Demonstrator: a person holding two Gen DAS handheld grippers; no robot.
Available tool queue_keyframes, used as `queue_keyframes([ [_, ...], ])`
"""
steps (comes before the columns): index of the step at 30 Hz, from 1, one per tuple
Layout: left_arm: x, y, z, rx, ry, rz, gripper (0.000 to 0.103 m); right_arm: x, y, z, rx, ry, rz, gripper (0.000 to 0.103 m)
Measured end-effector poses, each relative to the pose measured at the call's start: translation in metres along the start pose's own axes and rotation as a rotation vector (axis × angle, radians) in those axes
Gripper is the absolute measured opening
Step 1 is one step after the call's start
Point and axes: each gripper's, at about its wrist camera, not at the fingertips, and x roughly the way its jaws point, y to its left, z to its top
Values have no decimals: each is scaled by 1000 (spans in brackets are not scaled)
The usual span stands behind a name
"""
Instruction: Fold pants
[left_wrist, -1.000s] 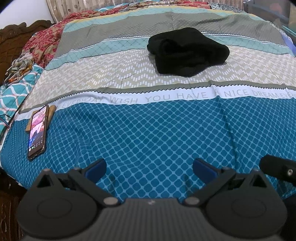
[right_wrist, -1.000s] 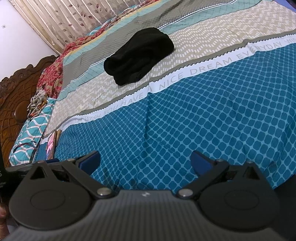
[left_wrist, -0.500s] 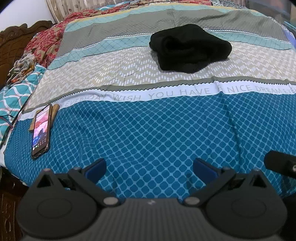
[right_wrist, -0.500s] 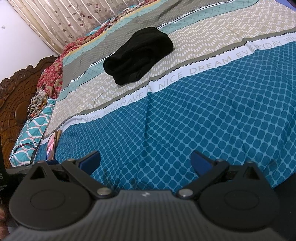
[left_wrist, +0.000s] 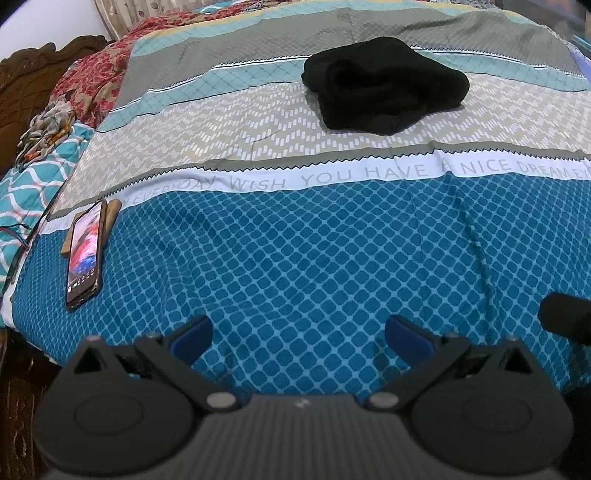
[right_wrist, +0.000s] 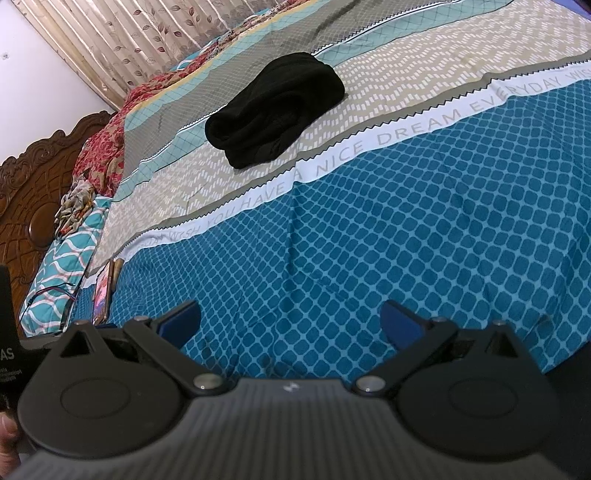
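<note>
The black pants (left_wrist: 384, 86) lie in a crumpled heap on the beige and teal bands of the bedspread (left_wrist: 332, 258), far ahead of both grippers. They also show in the right wrist view (right_wrist: 275, 109). My left gripper (left_wrist: 299, 332) is open and empty, low over the blue diamond part near the bed's front edge. My right gripper (right_wrist: 291, 321) is open and empty too, over the same blue part, well short of the pants.
A phone (left_wrist: 85, 254) with its screen lit lies on a brown object at the bed's left edge; it also shows in the right wrist view (right_wrist: 103, 291). A carved wooden headboard (right_wrist: 33, 192), red patterned bedding (left_wrist: 96, 81) and a curtain (right_wrist: 147, 40) are at the left.
Both grippers have stayed open. The left view has shifted slightly, with the pants and phone sitting a little higher and to the right in frame. The right view is almost unchanged.
</note>
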Motion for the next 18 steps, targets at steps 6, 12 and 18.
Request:
queue_keyframes([
  [6,3,-4,-2,15,16,-2,103,1,0,0,4,3,0,103],
  [12,3,-7,-3,32,20,-10,103,1,0,1,10,6,-1,103],
  [18,4,-9,-4,42,29,-16,103,1,-1,1,13,5,-2,103],
])
